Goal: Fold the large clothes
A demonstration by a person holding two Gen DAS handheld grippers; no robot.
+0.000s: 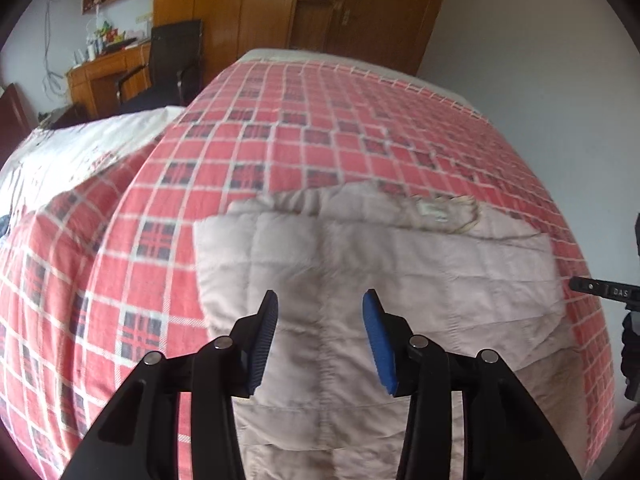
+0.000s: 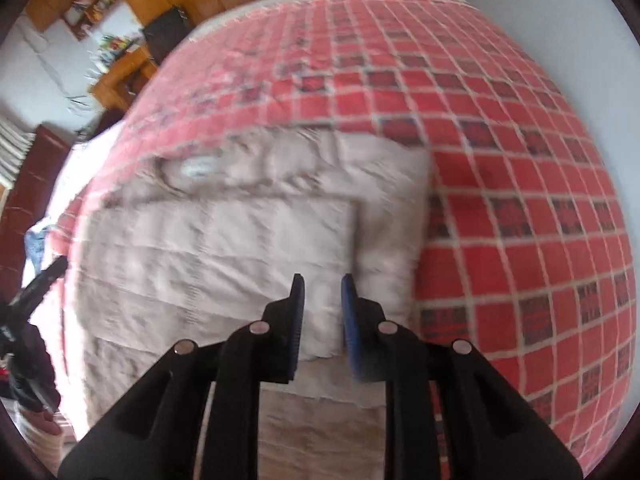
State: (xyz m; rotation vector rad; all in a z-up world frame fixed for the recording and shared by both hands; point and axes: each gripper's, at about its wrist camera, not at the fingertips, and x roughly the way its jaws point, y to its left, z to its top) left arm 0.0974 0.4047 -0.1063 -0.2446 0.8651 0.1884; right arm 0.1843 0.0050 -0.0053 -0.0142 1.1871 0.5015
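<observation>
A pale beige quilted jacket (image 1: 400, 272) lies flat on the red plaid bed, its collar and label (image 1: 434, 212) at the far end. My left gripper (image 1: 320, 304) hovers open above the jacket's middle, nothing between its blue pads. In the right wrist view the same jacket (image 2: 224, 248) shows a sleeve folded inward across its body. My right gripper (image 2: 322, 286) stands open over the sleeve's near right part, fingers apart and holding nothing. This view is blurred by motion. The other gripper (image 2: 36, 284) shows at the left edge.
The red plaid bedspread (image 1: 320, 128) covers the bed. A white quilt (image 1: 80, 148) lies at the left. Beyond stand a wooden desk (image 1: 108, 68), a black chair (image 1: 172, 60) and a wooden wardrobe (image 1: 300, 0). A white wall (image 1: 540, 60) runs along the right.
</observation>
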